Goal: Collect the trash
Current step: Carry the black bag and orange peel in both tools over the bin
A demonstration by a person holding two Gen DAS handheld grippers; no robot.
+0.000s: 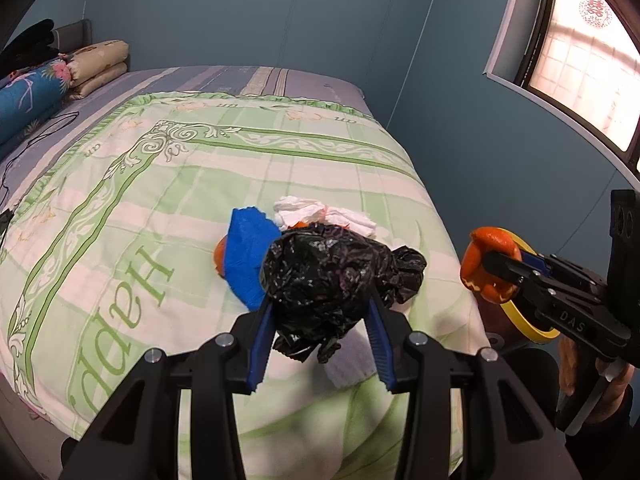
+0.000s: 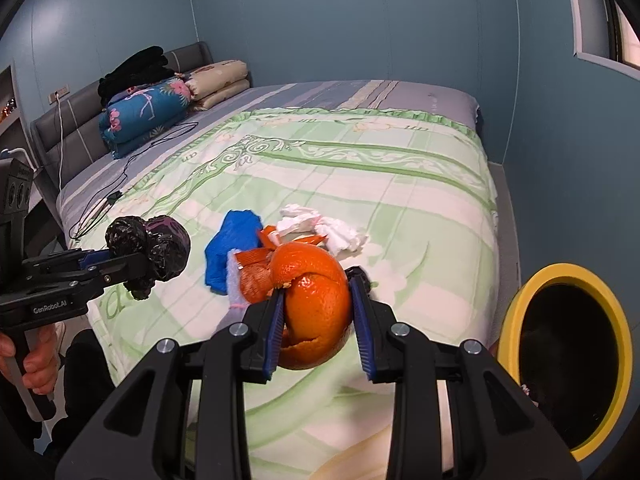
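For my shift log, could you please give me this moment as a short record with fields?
setting: bed with green quilt
left gripper: shut on crumpled black plastic bag
right gripper: shut on orange peel
bin: yellow-rimmed bin, right of the bed, opening dark
trash on quilt: blue wrapper, white tissue, more peel scraps
headboard end: folded bedding, cable

trash pile (image 2: 280,248) crowds the quilt's (image 2: 400,200) near edge; yellow-rimmed bin (image 2: 516,312) mouth is unobstructed beside the bed.
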